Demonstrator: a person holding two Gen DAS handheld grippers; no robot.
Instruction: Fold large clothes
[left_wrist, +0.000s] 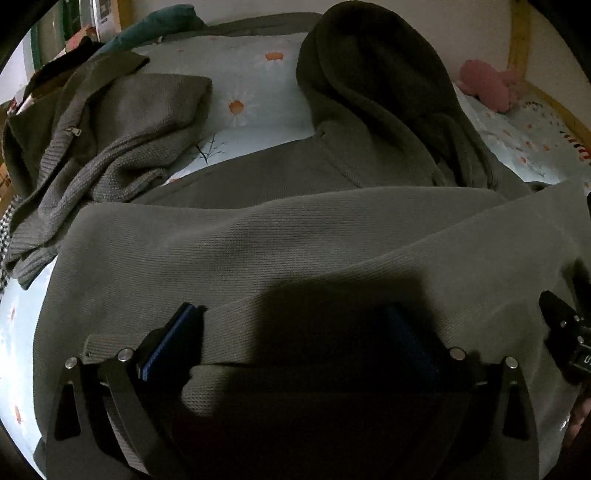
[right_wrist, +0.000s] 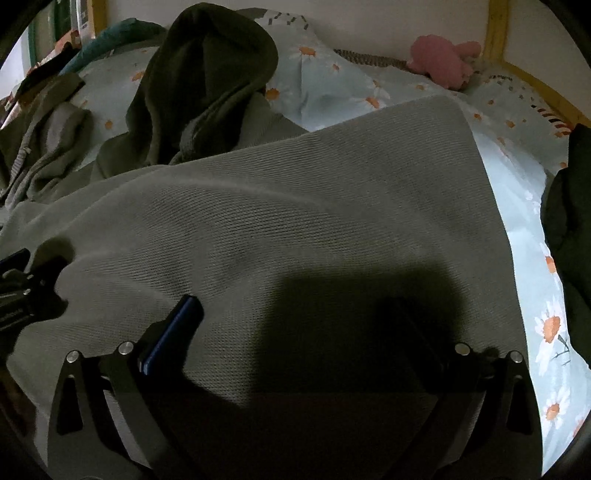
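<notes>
The grey-green hoodie (left_wrist: 258, 236) lies spread over the bed (left_wrist: 240, 74), whose daisy-print sheet shows beyond it and along its side, and it serves here as the landmark for everything else. A flat folded panel of its knit body lies nearest both cameras. Its dark hood (left_wrist: 369, 74) stands bunched up at the far end of the body, toward the wall, probably left there so the torso can be squared first. One sleeve (left_wrist: 122, 147) trails off the far-left side of the body in a loose heap, its ribbed cuff reaching the near-left edge; it looks not yet folded in. The left gripper (left_wrist: 295, 339) sits low at the near edge of the hoodie with its fingers (left_wrist: 173, 339) spread wide; a fold of hem passes between them, but the pads are apart and do not pinch it. The right gripper (right_wrist: 295, 332) sits likewise at the near edge, further toward the hoodie's right side, fingers wide over the flat knit with nothing gripped. Both seem placed side by side along the same edge so that the cloth could be taken at two corners and lifted evenly, which a garment this broad needs if it is not to sag in the middle. A pink plush toy (right_wrist: 439, 59) rests at the far-right of the hoodie by the yellow bed frame (right_wrist: 495, 33), well apart. More dark clothing (right_wrist: 569, 206) lies just off the hoodie's right side.
</notes>
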